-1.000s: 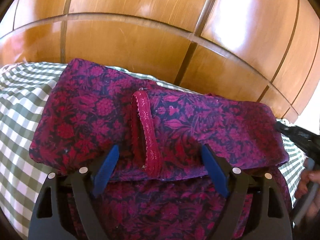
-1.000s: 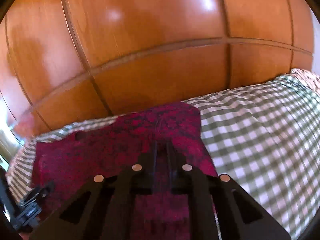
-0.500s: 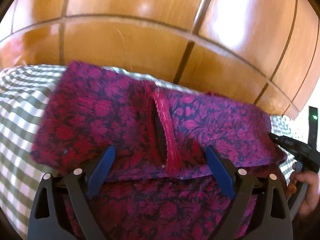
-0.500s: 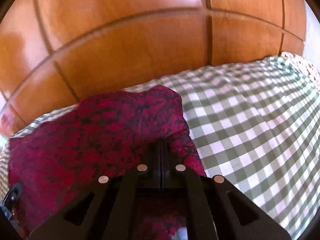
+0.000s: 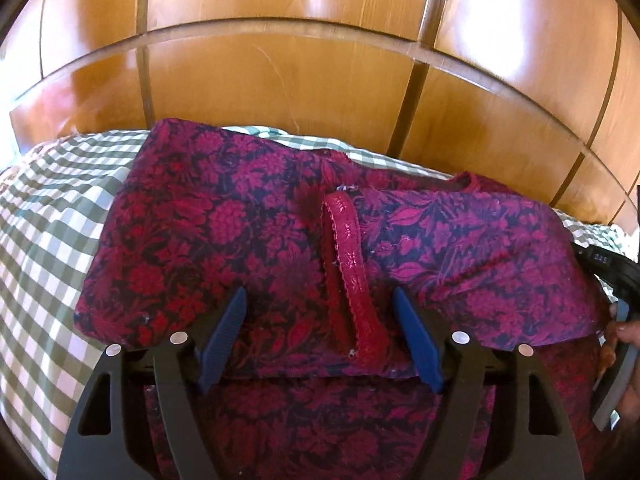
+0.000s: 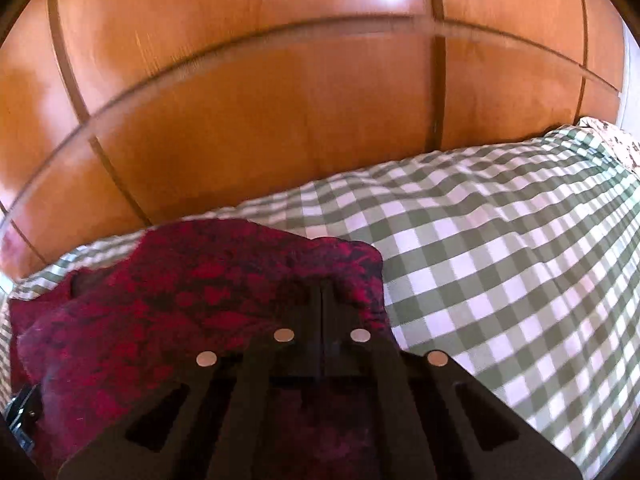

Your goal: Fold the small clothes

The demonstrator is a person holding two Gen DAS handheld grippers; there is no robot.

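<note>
While the left gripper (image 5: 320,312) narrows its jaws around the red trim loop (image 5: 350,280) without yet pinching it, the right gripper (image 6: 322,300) has dropped, jaws pressed together, onto the floral garment (image 5: 224,224) lying half-folded on the checked bedspread (image 6: 500,264).

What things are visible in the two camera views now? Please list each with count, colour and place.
floral garment: one, magenta and dark blue, folded on the bed
lace trim loop: one, red, on the garment's middle
checked bedsheet: one, green and white, under the garment
wooden panelling: orange-brown, behind the bed
patterned cloth: pale, far right corner
left gripper: blue pads, jaws closing around the trim, not pressing
right gripper: black, shut, at the garment's right edge
hand: right edge, left view
</note>
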